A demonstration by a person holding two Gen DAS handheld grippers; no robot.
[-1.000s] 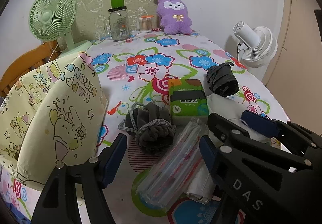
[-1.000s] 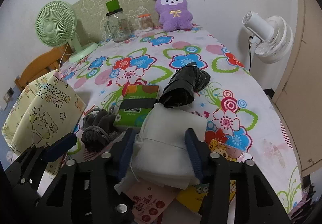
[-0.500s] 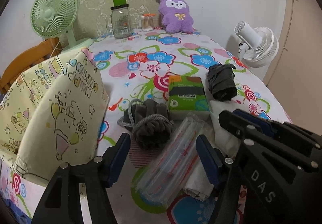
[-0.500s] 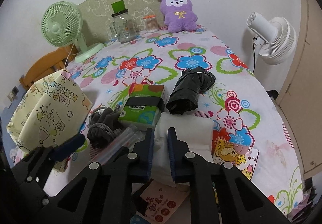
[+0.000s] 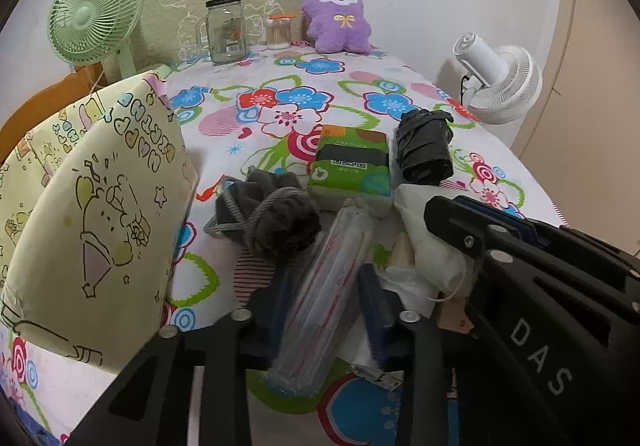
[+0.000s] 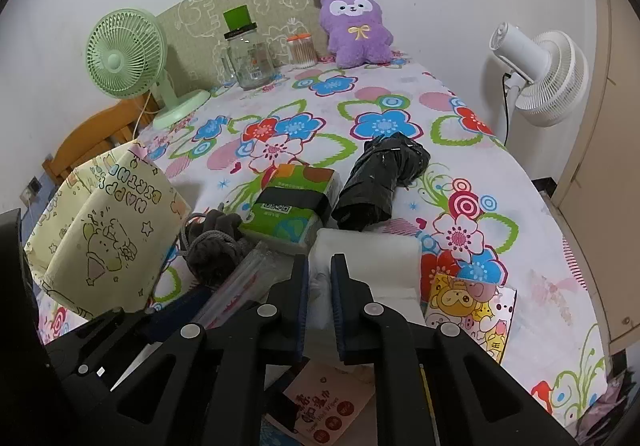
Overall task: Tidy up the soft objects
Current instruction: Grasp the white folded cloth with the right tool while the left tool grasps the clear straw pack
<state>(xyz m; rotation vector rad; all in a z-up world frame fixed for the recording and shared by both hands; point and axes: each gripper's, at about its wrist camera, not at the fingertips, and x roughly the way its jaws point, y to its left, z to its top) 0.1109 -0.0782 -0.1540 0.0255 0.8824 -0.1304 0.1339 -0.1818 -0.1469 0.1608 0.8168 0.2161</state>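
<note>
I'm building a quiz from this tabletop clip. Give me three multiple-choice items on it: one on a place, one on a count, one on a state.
1. Where does the purple plush sit?
A. far end of the table by the wall
B. inside the yellow bag
C. on the tissue pack

2. How many fans are visible?
A. one
B. two
C. three

3. What is the right gripper doing?
A. hanging wide open
B. pinching the white folded cloth
C. holding the black bundle

Answers: 1 A, it leans at the wall; 2 B, green fan and white fan; 3 B, its jaws are nearly shut on cloth.
</note>
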